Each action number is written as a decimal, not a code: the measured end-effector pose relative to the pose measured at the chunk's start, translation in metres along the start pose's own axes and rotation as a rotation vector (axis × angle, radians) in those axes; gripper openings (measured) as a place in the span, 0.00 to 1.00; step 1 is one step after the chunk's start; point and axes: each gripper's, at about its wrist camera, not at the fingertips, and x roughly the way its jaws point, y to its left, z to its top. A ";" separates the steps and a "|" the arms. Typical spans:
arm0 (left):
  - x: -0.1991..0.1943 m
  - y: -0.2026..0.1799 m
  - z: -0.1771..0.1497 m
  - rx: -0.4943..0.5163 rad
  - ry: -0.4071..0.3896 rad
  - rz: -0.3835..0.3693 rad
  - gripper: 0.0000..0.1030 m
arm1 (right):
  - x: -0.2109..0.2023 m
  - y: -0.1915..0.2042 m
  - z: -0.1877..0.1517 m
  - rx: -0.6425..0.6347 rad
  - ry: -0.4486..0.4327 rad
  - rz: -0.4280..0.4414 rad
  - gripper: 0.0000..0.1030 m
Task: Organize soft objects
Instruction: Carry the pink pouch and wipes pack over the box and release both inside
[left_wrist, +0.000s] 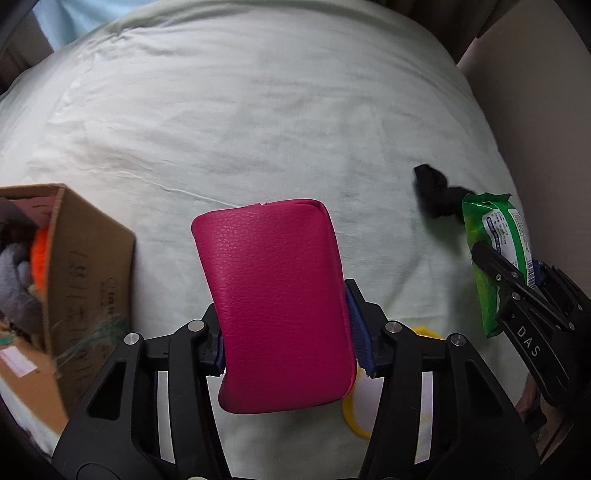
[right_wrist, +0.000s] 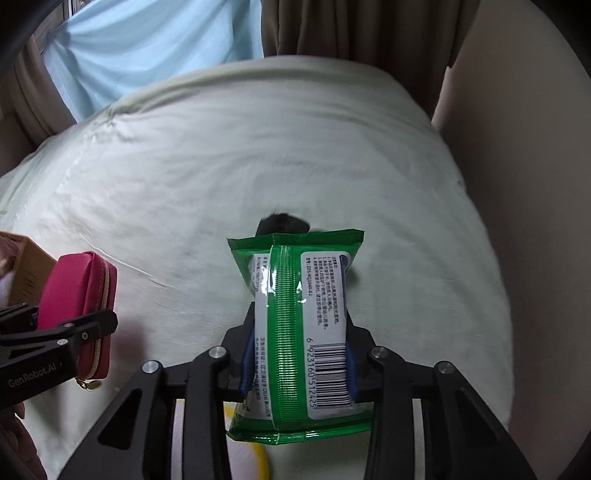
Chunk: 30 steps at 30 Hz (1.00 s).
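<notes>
My left gripper (left_wrist: 286, 339) is shut on a pink leather pouch (left_wrist: 277, 302) and holds it above the bed; the pouch also shows at the left of the right wrist view (right_wrist: 79, 306), zipper side facing. My right gripper (right_wrist: 297, 362) is shut on a green pack of wet wipes (right_wrist: 299, 332), held upright with the barcode showing; the pack also shows at the right of the left wrist view (left_wrist: 495, 254). A black soft item (left_wrist: 437, 194) lies on the sheet beyond the pack, partly hidden in the right wrist view (right_wrist: 282, 223).
A cardboard box (left_wrist: 88, 273) stands at the left on the pale bed sheet (left_wrist: 258, 110), holding orange and grey soft things. A yellow ring (left_wrist: 354, 417) lies under the grippers. Curtains (right_wrist: 332, 29) and a beige wall (right_wrist: 517, 147) border the bed.
</notes>
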 end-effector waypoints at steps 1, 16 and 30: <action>-0.008 0.001 0.000 -0.001 -0.005 -0.004 0.46 | -0.013 0.000 0.000 0.002 -0.010 -0.001 0.33; -0.191 0.027 0.008 0.017 -0.169 -0.064 0.46 | -0.185 0.036 0.024 0.024 -0.135 0.009 0.33; -0.307 0.139 0.008 0.035 -0.285 -0.053 0.46 | -0.270 0.172 0.050 0.027 -0.228 0.083 0.33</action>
